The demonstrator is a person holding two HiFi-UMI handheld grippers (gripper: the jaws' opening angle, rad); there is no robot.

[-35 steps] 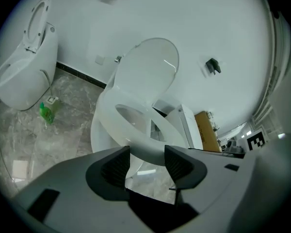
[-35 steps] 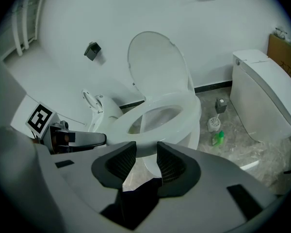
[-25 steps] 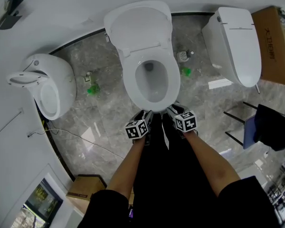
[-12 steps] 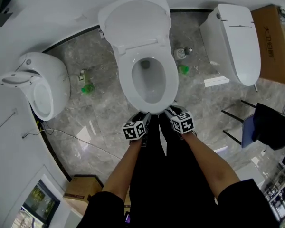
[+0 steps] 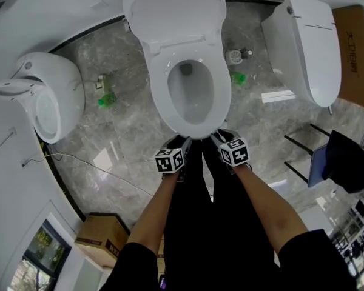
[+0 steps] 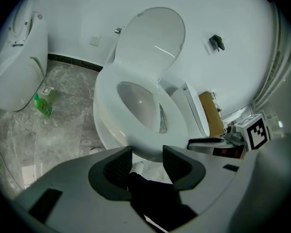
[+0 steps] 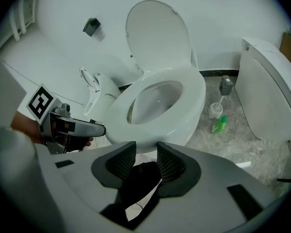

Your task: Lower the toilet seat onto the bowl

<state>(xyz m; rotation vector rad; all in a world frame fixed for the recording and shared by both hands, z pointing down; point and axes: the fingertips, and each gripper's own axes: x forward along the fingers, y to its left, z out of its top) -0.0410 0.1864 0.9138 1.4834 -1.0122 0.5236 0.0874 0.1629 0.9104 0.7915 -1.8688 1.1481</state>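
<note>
The white toilet (image 5: pixel 191 96) stands in front of me. Its seat ring (image 5: pixel 162 96) lies flat on the bowl, and the lid (image 5: pixel 173 11) stands up against the wall. My left gripper (image 5: pixel 181 143) hovers just short of the bowl's front rim, on the left. Its jaws are closing with nothing between them. My right gripper (image 5: pixel 218 137) sits beside it at the front rim, open and empty. The left gripper view shows the seat (image 6: pixel 174 118) just beyond the left gripper (image 6: pixel 148 154). In the right gripper view the seat (image 7: pixel 196 89) and raised lid (image 7: pixel 157 33) lie ahead of the right gripper (image 7: pixel 146 152).
A second toilet (image 5: pixel 309 47) with its lid down stands to the right, and a wall-side fixture (image 5: pixel 45 99) to the left. Green bottles (image 5: pixel 106 100) (image 5: pixel 238 76) and a toilet brush (image 5: pixel 233 56) flank the bowl. A cardboard box (image 5: pixel 103 235) sits at lower left, a dark chair (image 5: pixel 346 162) at right.
The head view has shifted, so the toilet sits higher in the picture. Both grippers stay at the bowl's front rim. The seat and lid have not moved.
</note>
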